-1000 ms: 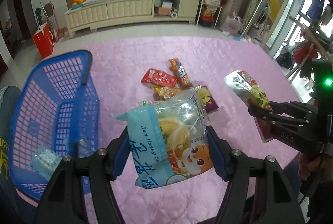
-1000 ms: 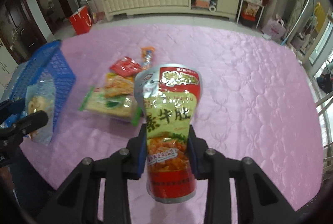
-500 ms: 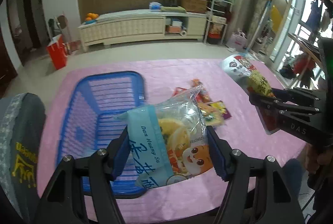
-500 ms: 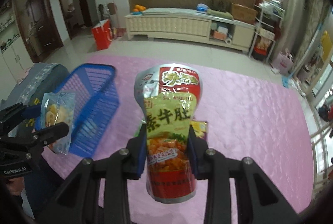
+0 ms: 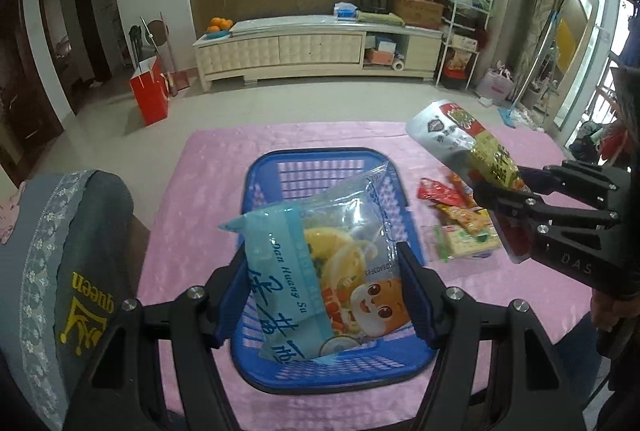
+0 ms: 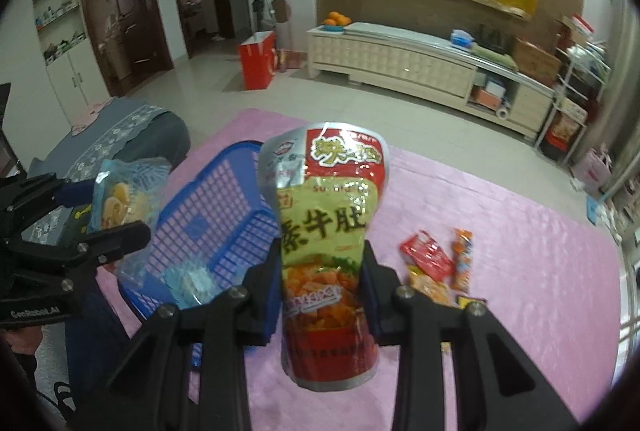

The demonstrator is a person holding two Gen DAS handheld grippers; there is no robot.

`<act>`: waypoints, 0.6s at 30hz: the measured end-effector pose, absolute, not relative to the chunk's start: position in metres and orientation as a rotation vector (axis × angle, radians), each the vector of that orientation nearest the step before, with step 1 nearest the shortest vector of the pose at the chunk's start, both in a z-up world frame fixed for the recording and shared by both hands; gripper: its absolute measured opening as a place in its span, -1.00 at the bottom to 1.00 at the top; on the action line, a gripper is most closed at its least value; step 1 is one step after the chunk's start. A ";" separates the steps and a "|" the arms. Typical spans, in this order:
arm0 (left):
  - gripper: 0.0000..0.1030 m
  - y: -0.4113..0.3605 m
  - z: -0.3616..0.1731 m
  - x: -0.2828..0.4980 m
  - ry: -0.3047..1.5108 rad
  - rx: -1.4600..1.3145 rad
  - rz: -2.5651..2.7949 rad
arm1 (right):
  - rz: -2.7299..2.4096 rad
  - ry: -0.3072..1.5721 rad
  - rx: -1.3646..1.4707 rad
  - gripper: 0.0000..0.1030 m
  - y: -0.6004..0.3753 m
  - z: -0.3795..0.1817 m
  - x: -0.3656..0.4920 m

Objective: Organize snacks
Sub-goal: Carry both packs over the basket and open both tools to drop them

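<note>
My left gripper [image 5: 320,291] is shut on a light-blue and clear snack bag [image 5: 320,271] and holds it over the blue plastic basket [image 5: 320,159]. In the right wrist view that same bag [image 6: 120,207] hangs at the left beside the basket [image 6: 224,215]. My right gripper [image 6: 320,283] is shut on a tall red, green and silver pouch [image 6: 324,231], lifted above the pink table cover to the right of the basket; the left wrist view shows the pouch [image 5: 464,143] at the right. A small pale packet [image 6: 190,281] lies inside the basket.
Several loose snacks lie on the pink cover [image 5: 200,199] right of the basket: a red packet [image 6: 426,255], an orange stick [image 6: 462,259], a clear green-edged pack [image 5: 460,241]. A grey chair back [image 5: 68,251] stands at the table's left. A cream cabinet [image 5: 312,47] lines the far wall.
Both grippers have swung left and risen with their bags. The basket has come from the left edge to under the left gripper, and the loose snacks have slid to the right.
</note>
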State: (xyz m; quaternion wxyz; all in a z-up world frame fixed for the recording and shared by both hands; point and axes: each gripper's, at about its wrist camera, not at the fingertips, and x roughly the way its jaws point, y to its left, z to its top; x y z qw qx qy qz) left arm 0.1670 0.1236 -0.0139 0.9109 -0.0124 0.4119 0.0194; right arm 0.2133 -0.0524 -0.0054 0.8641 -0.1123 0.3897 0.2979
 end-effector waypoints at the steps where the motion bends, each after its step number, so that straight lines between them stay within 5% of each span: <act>1: 0.27 0.128 -0.017 0.171 0.857 -0.022 0.043 | 0.633 0.820 -0.240 -0.25 -0.045 -0.008 0.217; 18: 0.31 0.169 -0.080 0.235 0.985 -0.078 -0.042 | 0.648 0.947 -0.350 -0.25 0.029 -0.052 0.259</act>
